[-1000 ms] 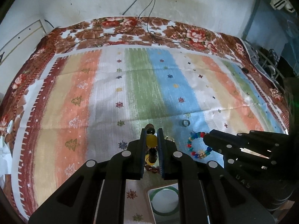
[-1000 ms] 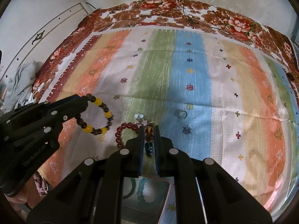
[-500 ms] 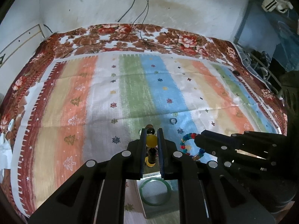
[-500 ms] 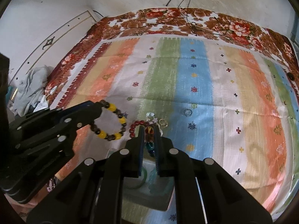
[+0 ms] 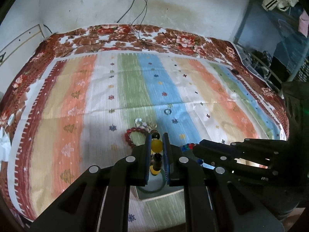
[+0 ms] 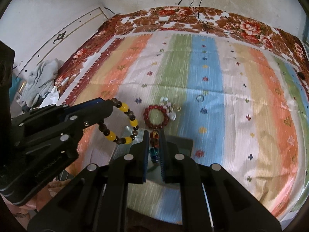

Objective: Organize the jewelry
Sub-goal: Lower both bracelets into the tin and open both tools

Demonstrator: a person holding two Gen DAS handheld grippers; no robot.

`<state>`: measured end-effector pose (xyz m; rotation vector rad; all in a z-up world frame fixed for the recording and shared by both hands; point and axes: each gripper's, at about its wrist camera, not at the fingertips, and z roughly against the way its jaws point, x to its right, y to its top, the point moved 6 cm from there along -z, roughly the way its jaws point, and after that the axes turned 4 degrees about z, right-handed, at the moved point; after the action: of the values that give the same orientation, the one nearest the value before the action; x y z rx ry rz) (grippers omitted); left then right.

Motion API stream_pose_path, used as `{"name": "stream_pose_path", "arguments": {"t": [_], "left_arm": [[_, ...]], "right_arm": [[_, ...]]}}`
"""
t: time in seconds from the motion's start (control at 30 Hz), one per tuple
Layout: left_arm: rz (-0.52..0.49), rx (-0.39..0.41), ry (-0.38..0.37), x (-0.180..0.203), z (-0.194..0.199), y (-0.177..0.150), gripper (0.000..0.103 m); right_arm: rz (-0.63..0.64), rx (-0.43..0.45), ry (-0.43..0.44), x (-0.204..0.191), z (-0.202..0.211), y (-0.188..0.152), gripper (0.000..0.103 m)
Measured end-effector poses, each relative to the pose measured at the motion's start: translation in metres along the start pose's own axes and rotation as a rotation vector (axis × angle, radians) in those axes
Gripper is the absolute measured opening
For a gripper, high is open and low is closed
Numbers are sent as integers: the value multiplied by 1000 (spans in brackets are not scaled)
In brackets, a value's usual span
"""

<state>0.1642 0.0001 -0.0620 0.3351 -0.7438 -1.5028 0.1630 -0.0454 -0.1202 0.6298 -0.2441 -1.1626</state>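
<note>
Gripping a yellow-and-brown bead bracelet (image 6: 121,124), the left gripper (image 5: 156,150) has its jaws clenched on two or three beads, and the loop hangs free in the right wrist view. The right gripper (image 6: 154,143) is likewise clenched, on a multicoloured bead bracelet (image 6: 154,145) with amber, brown and blue beads between its jaws.

Directly beneath both sits a shallow tray (image 5: 160,195) on the bed, and a green bangle (image 5: 152,190) already lies inside it. Both held bracelets hang above or just beside that tray, so the judgement is that they are about to be dropped in, though neither is set down yet.

Farther out on the striped bedspread (image 5: 77,106) a red bead bracelet (image 6: 156,117) rests flat, touching a small cluster of pale trinkets (image 6: 171,110); what exactly these are is too small to tell. A silver ring (image 6: 200,97) lies apart on the blue stripe.

By this showing one piece is stored, two are in transit, and the red bracelet, the trinkets and the ring remain to be gathered.
</note>
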Motion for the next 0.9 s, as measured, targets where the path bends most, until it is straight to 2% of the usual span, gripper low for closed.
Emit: {"name": "stream_pose_path", "arguments": {"t": [0.37, 0.77, 0.8, 0.83, 0.9], "left_arm": [[-17, -18, 9, -10, 2, -14, 11], [-42, -35, -1, -5, -3, -19, 12], [-44, -31, 4, -5, -2, -18, 14], [-42, -30, 5, -6, -2, -17, 22], [-36, -28, 7, -9, -2, -16, 24]], "right_arm": [[-1, -14, 9, -1, 0, -9, 11], [-17, -41, 1, 6, -7, -11, 14], [-20, -40, -1, 7, -8, -11, 18], [-23, -40, -2, 8, -8, -10, 21], [-28, -40, -1, 9, -8, -11, 23]]}}
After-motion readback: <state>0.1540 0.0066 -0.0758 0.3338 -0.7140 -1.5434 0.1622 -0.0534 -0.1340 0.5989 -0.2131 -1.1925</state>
